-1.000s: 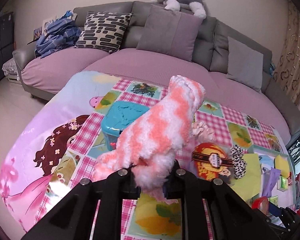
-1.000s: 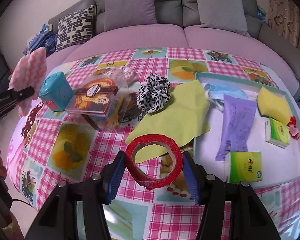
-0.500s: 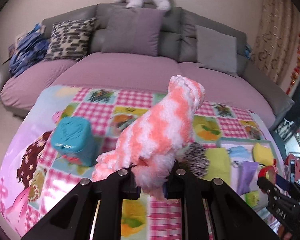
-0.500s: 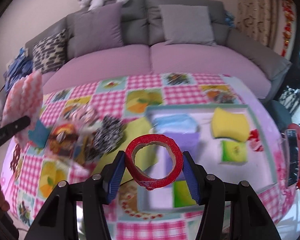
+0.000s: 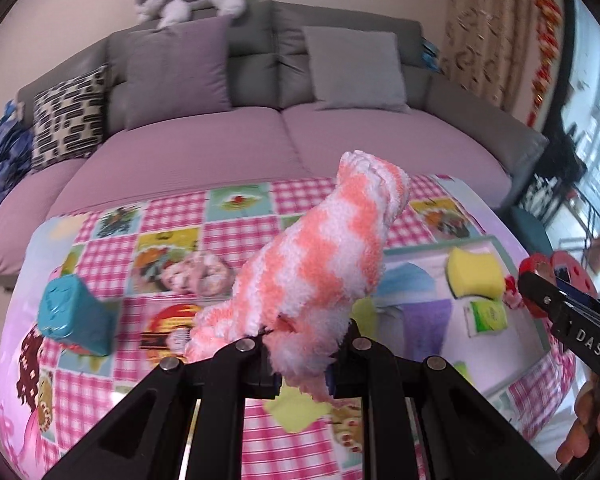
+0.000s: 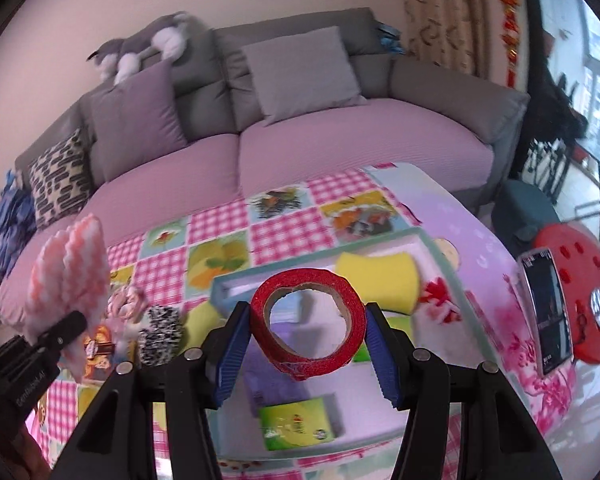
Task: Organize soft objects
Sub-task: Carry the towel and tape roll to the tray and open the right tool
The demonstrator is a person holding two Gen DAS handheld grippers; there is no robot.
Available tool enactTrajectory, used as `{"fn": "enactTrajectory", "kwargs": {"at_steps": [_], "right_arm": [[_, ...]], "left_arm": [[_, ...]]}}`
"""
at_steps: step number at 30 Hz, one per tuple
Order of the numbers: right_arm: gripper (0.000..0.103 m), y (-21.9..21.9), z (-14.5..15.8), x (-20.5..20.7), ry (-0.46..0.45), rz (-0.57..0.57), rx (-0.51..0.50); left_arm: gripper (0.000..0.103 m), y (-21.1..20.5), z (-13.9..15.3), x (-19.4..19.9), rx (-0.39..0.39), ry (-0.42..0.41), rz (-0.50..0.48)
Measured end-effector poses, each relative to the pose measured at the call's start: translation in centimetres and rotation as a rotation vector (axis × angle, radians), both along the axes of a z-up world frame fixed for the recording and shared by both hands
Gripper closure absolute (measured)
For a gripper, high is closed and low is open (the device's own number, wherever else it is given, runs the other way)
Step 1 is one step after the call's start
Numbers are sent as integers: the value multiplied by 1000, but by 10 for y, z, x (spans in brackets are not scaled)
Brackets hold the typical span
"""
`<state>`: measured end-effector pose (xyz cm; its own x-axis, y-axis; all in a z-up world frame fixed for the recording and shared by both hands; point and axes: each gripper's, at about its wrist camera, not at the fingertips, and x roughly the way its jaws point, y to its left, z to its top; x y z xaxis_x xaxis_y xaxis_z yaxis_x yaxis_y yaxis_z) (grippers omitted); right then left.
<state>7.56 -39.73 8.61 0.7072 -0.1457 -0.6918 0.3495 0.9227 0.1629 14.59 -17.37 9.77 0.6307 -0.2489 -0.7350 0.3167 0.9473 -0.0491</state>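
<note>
My left gripper (image 5: 300,364) is shut on a fluffy orange-and-white sock (image 5: 324,268) and holds it above the table; the sock also shows at the left of the right wrist view (image 6: 72,272). My right gripper (image 6: 308,340) is shut on a red tape roll (image 6: 308,320) and holds it over the white tray (image 6: 432,248). In the tray lie a yellow sponge (image 6: 380,276), a purple cloth (image 5: 426,316), a blue cloth (image 5: 408,280) and a green packet (image 6: 296,424). A leopard scrunchie (image 6: 160,336) and a pink scrunchie (image 5: 196,276) lie on the tablecloth.
A teal box (image 5: 72,316), a clear box with a red print (image 5: 168,332) and a yellow cloth (image 5: 296,408) lie on the checked tablecloth (image 5: 240,236). A purple sofa (image 5: 220,148) with cushions stands behind. A red stool with a phone (image 6: 548,312) stands at the right.
Both grippers have swung to the right with their loads. The tray has come under the tape roll, and the right gripper has come into the left wrist view.
</note>
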Motion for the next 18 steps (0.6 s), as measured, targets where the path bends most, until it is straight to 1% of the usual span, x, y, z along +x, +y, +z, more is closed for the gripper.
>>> {"fn": "enactTrajectory", "kwargs": {"at_steps": [2, 4, 8, 10, 14, 16, 18], "right_arm": [[44, -13, -8, -2, 22, -34, 14], [44, -23, -14, -6, 34, -62, 16], [44, -45, -28, -13, 72, -130, 24], [44, -51, -32, -18, 86, -145, 20], [44, -65, -40, -24, 113, -194, 33], [43, -68, -44, -23, 123, -204, 37], [43, -69, -47, -21, 132, -201, 46]], "left_arm": [[87, -17, -5, -2, 11, 5, -43], [87, -30, -10, -4, 23, 11, -64], [87, -55, -23, -13, 13, 28, -130], [87, -70, -31, -16, 9, 46, -172], [87, -99, -47, -27, 28, 86, -268], [87, -110, -54, -31, 28, 96, -306], [87, -117, -60, -33, 37, 107, -322]]}}
